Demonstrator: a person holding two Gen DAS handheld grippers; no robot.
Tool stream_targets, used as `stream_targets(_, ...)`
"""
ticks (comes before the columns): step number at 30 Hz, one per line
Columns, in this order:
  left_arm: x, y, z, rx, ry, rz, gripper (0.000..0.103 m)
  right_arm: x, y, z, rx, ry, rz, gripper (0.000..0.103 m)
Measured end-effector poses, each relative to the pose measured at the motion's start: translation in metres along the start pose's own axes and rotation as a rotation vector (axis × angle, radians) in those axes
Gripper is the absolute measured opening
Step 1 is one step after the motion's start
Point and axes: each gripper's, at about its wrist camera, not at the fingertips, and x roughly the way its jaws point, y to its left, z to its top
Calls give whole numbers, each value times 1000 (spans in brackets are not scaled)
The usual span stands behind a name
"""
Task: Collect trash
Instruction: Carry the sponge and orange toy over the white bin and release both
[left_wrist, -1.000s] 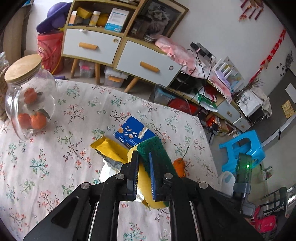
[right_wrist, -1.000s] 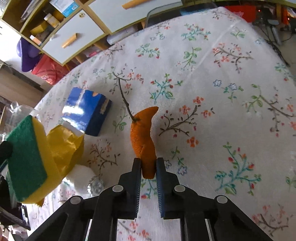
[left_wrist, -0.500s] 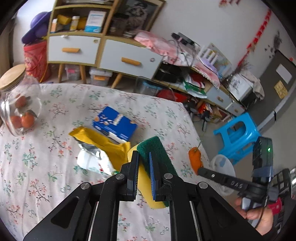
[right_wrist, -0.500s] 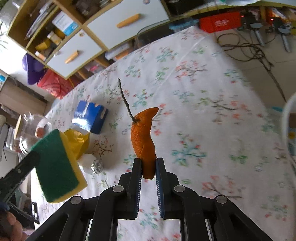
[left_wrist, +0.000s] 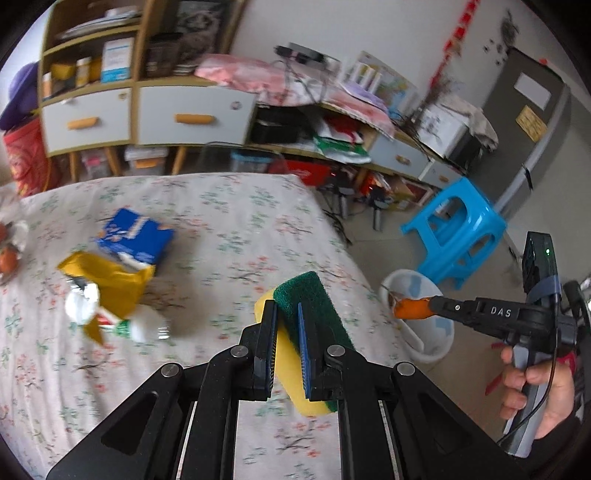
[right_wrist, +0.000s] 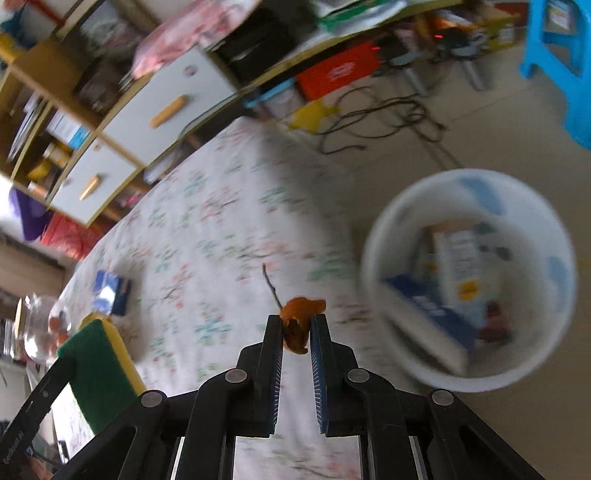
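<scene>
A table under a floral tablecloth (left_wrist: 229, 221) carries a blue box (left_wrist: 135, 238) ahead and to the left of the left tool, with a yellow wrapper (left_wrist: 110, 277) just beside it, nearer the tool. White crumpled trash (left_wrist: 147, 326) lies against the wrapper. On the floor (right_wrist: 461, 122), right of the table edge, stands a white bin (right_wrist: 373, 243).

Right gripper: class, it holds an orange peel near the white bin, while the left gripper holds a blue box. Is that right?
Not quite. The left gripper holds a green-and-yellow sponge, as the left wrist view shows; the blue box lies on the table. The rest stands: the right gripper holds the orange peel near the white bin.
</scene>
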Motion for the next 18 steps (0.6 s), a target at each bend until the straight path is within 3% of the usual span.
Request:
stream_targets(14, 67, -102, -5, 85, 64, -86, 11, -42, -109, 7, 126, -52, -84, 14)
stream_targets(16, 75, -114, -5, 98, 67, -88, 11, -47, -120, 6, 146, -60, -83, 18)
stream_targets(18, 83, -127, -5, 110, 69, -91, 11, -50, -129, 6, 175, -54, -75, 36)
